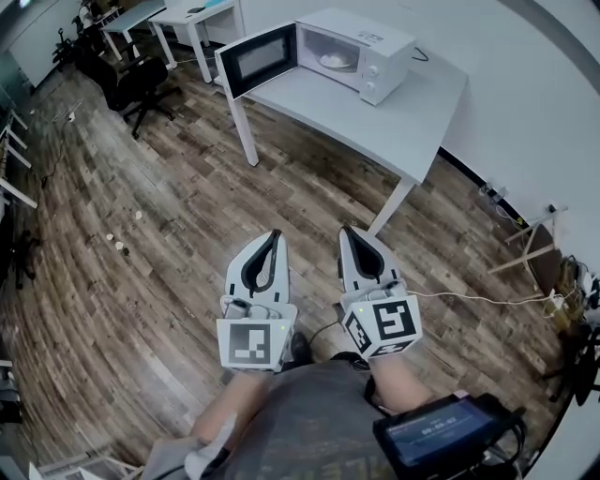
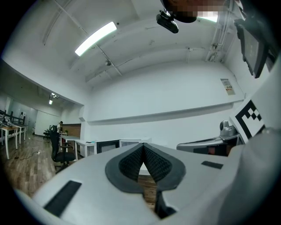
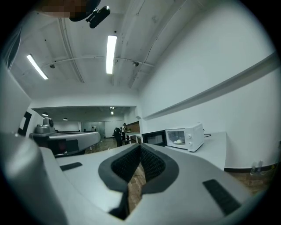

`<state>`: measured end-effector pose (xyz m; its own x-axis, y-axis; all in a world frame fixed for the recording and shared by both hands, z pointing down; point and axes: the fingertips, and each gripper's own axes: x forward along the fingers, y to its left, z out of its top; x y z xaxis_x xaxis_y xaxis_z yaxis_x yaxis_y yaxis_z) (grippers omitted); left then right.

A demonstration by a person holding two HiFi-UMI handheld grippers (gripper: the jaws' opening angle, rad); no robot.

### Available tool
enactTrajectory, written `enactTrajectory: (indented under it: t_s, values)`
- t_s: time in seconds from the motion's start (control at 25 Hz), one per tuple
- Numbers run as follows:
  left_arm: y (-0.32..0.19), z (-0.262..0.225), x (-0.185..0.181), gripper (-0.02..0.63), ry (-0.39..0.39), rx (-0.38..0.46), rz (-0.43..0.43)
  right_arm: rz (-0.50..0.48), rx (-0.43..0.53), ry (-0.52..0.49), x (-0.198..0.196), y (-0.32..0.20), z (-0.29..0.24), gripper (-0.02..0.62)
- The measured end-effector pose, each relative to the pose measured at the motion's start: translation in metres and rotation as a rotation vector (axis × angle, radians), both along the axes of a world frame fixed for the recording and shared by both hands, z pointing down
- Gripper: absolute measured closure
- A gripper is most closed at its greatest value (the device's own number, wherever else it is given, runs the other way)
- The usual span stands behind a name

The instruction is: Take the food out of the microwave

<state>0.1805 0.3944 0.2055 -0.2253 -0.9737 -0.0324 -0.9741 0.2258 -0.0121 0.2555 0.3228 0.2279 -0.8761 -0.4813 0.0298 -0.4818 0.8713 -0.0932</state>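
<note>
A white microwave (image 1: 361, 52) stands on a white table (image 1: 412, 112) at the top of the head view. Its dark door (image 1: 258, 59) is swung open to the left. Inside it lies a pale plate of food (image 1: 335, 61). Both grippers hang level over the wooden floor, well short of the table. My left gripper (image 1: 275, 234) is shut and empty, and so is my right gripper (image 1: 347, 231). In the right gripper view the microwave (image 3: 189, 137) shows far ahead to the right, with the food (image 3: 178, 141) visible in its cavity. The left gripper view shows the open door (image 2: 108, 146) small and distant.
A black office chair (image 1: 141, 80) and more white desks (image 1: 192, 19) stand at the far left. The table's legs (image 1: 246, 131) reach down to the wood floor. Cables and a power strip (image 1: 492, 197) lie along the right wall. A tablet (image 1: 441, 433) hangs at the person's waist.
</note>
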Motion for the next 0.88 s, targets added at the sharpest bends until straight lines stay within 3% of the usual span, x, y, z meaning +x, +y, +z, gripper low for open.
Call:
enactTrajectory:
  t_s: [0.52,0.88]
  values:
    - [-0.047,0.007,-0.048,0.6,0.02,0.013,0.024,0.015,0.011,0.026,-0.049,-0.046,0.002,0.589]
    - [-0.135,0.006,-0.092,0.6,0.007,0.014,0.001,-0.006,0.012,0.028,-0.093,-0.141,0.006,0.589]
